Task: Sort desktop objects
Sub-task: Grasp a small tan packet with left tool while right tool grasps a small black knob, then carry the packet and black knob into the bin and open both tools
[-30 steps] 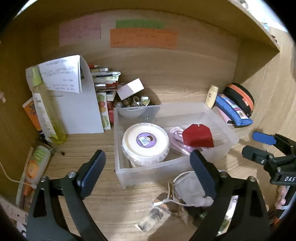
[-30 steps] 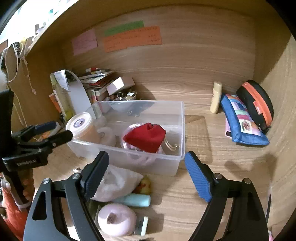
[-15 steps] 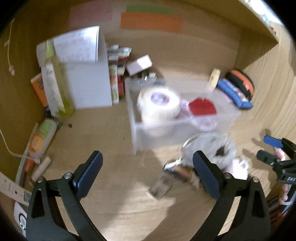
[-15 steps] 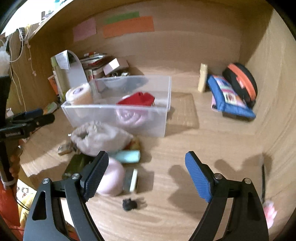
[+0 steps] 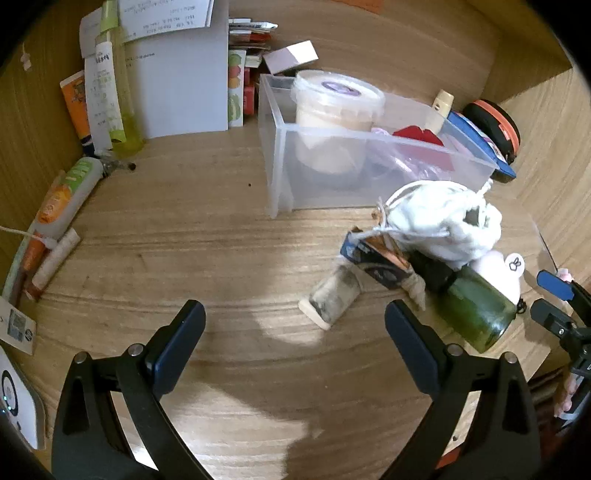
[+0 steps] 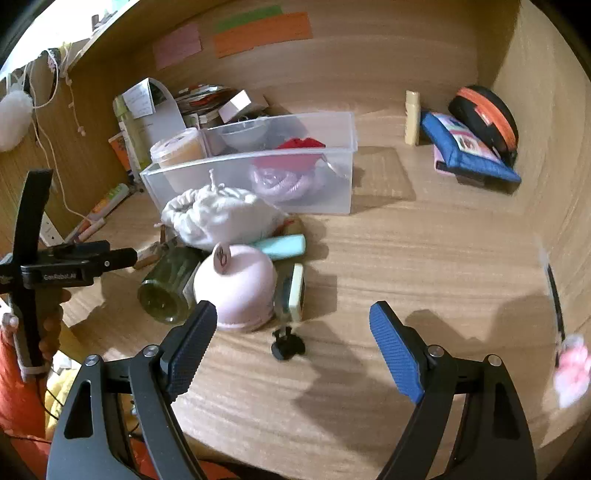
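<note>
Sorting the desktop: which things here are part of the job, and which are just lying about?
Job:
clear bin
white drawstring pouch
green glass jar
pink dome
teal tube

Lying about, by my reading:
blue pencil case
black and orange case
sticky notes on the back wall

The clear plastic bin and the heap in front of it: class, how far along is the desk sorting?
Done: the clear bin holds a lidded tub, red cloth and pink coil. In hand: nothing; left gripper and right gripper are open. Left: white pouch, green jar, pink dome.
</note>
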`<state>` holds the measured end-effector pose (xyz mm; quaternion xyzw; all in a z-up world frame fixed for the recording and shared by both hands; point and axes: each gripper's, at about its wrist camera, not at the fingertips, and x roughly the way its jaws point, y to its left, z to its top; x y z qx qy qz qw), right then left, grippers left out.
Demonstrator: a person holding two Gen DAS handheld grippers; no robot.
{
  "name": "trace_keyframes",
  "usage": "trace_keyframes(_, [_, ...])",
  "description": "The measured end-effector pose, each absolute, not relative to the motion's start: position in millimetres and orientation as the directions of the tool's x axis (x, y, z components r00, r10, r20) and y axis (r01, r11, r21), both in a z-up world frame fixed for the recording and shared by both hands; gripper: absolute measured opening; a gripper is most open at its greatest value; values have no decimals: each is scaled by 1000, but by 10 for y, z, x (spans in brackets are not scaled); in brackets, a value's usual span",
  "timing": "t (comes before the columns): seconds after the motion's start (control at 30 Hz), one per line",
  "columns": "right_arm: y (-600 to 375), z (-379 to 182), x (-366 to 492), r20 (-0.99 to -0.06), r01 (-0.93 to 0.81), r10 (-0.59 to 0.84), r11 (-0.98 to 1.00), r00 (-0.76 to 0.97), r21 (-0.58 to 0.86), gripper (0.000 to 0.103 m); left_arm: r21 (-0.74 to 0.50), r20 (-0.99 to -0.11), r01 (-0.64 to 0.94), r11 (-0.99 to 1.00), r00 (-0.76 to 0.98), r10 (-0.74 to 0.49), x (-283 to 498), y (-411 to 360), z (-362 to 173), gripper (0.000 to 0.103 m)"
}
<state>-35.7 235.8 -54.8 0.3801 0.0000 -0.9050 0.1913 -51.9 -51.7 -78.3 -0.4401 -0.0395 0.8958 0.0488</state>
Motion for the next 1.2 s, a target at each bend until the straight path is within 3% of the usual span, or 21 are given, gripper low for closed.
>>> trace_keyframes(0.2, [2397, -620, -285, -695, 327, -327, -935, -640, 139, 83, -64, -767, -61, -996, -635, 88, -511, -406, -817, 99])
trace_keyframes(0.3, [2379, -637, -276, -692, 333, -326, -934, -644, 131, 81, -35, -753, -75, -997, -654, 76, -518, -343, -815, 89])
trace_keyframes(0.33, [2369, -640, -279, -689, 336, -327, -933, -647, 127, 77, -30, -753, -83, -996, -653, 77, -527, -324, -817, 82])
trace_keyframes(0.47, [2310, -672, -295, -696, 366, -339, -923, -633, 116, 57, -30, -758, -101, -994, -646, 89, -566, -278, -854, 75])
trace_keyframes(0.53, [2282, -693, -304, -702, 376, -342, -920, -625, 113, 51, -28, -763, -103, -994, -640, 88, -585, -265, -878, 64])
trace_keyframes(0.77, [2224, -746, -283, -709, 399, -333, -914, -622, 78, 37, -5, -749, -85, -996, -660, 60, -609, -241, -901, 58])
trace_keyframes(0.87, [2218, -766, -273, -712, 407, -335, -910, -617, 76, 29, -3, -743, -101, -995, -666, 70, -592, -211, -897, 45])
trace_keyframes(0.97, [2216, -773, -268, -711, 409, -340, -909, -615, 81, 18, -2, -733, -99, -995, -676, 68, -570, -182, -890, 23])
trace_keyframes(1.2, [2251, -736, -265, -696, 410, -360, -906, -621, 103, 13, -36, -728, -80, -996, -681, 81, -543, -222, -872, 23])
